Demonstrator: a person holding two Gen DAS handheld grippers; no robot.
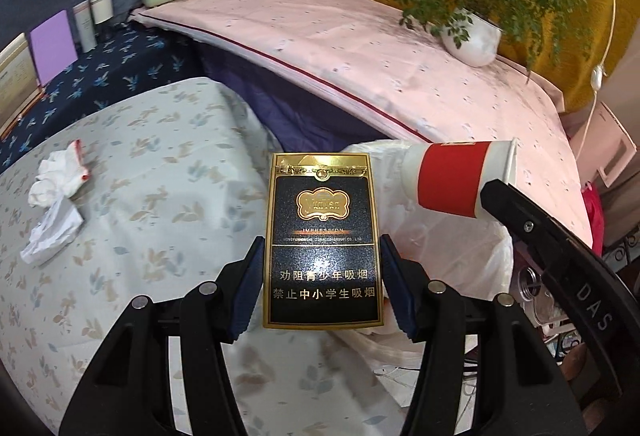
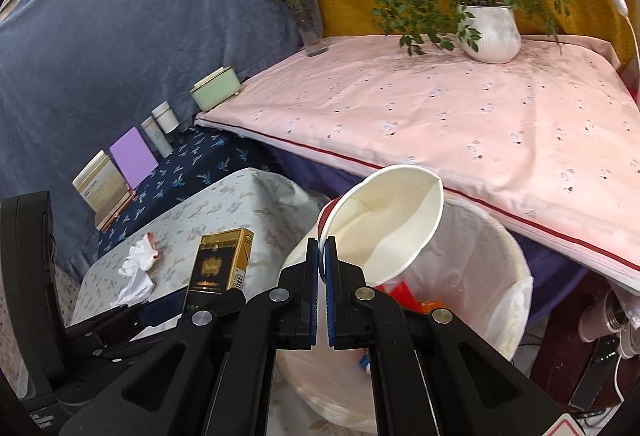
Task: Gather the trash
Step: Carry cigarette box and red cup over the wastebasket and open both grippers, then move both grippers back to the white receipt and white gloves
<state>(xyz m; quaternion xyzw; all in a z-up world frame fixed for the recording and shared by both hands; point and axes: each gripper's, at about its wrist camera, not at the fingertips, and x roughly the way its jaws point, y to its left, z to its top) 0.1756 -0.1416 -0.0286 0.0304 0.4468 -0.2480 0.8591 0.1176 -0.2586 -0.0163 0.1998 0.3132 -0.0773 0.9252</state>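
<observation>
My left gripper [image 1: 322, 256] is shut on a black and gold cigarette pack [image 1: 322, 236] and holds it upright above the floral table edge, beside the bin; the pack also shows in the right wrist view [image 2: 222, 262]. My right gripper [image 2: 322, 256] is shut on the rim of a white and red paper cup [image 2: 388, 224], tilted above a white-lined trash bin [image 2: 480, 276]. The cup also shows in the left wrist view [image 1: 456, 179]. Crumpled white tissues with red stains [image 1: 56, 191] lie on the floral table [image 1: 140, 175].
A higher pink-clothed table [image 2: 460, 115] holds a potted plant [image 2: 490, 31] and a glass vase [image 2: 310, 23]. A dark blue shelf [image 2: 192, 167] carries boxes, a purple card, jars and a green box [image 2: 214, 93]. The bin holds red and orange trash [image 2: 404, 294].
</observation>
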